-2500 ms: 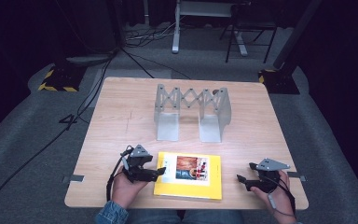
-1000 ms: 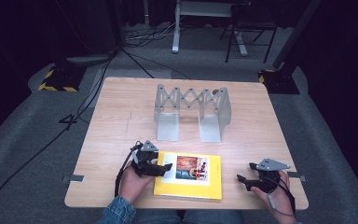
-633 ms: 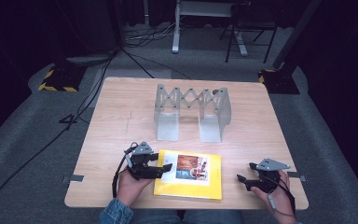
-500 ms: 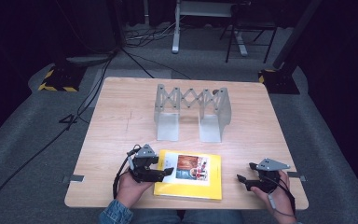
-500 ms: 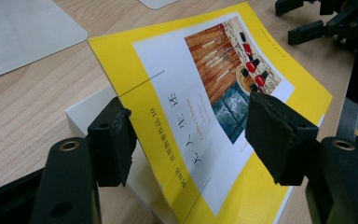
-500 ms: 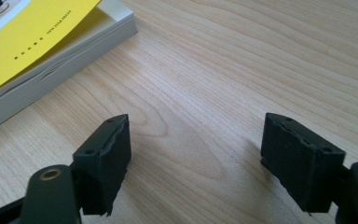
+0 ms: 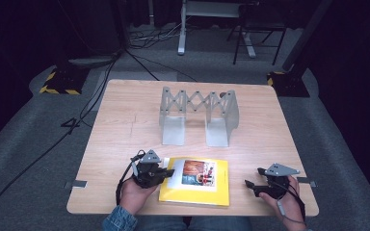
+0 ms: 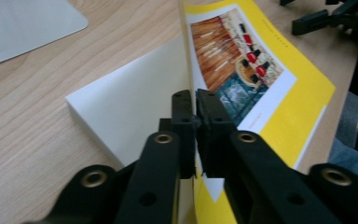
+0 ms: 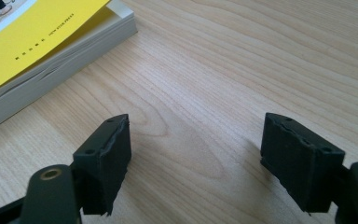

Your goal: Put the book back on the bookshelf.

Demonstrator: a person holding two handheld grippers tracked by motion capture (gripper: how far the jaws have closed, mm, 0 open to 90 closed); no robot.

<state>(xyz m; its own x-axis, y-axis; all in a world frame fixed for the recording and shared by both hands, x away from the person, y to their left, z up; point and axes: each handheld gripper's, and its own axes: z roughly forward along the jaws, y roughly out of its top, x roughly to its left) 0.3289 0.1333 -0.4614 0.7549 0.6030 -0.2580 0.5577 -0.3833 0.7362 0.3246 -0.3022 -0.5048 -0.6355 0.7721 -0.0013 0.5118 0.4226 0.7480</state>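
As the left gripper (image 8: 193,116) finishes closing, its jaws now pinch the front cover (image 8: 242,70) of the yellow book (image 7: 195,182), clenched on that one thin sheet w/ the white page block (image 8: 126,107) bare beneath it; a second ago the same jaws stood wide at the book's left edge, so the change is the grip itself. In the left gripper view the cover already stands lifted off the pages; judged from that, the work in hand is opening the book, and the next move is prob. a swing of the cover over toward the book's right. The book lies flat at the near edge of the table (image 7: 125,120), between the two hands. The right gripper (image 9: 193,154) waits well to the book's right, jaws spread and holding nothing, just above bare wood. Beyond the book, toward the table's far side, stands a grey accordion-type rack (image 7: 197,115); its slots look empty, no book or paper in them.
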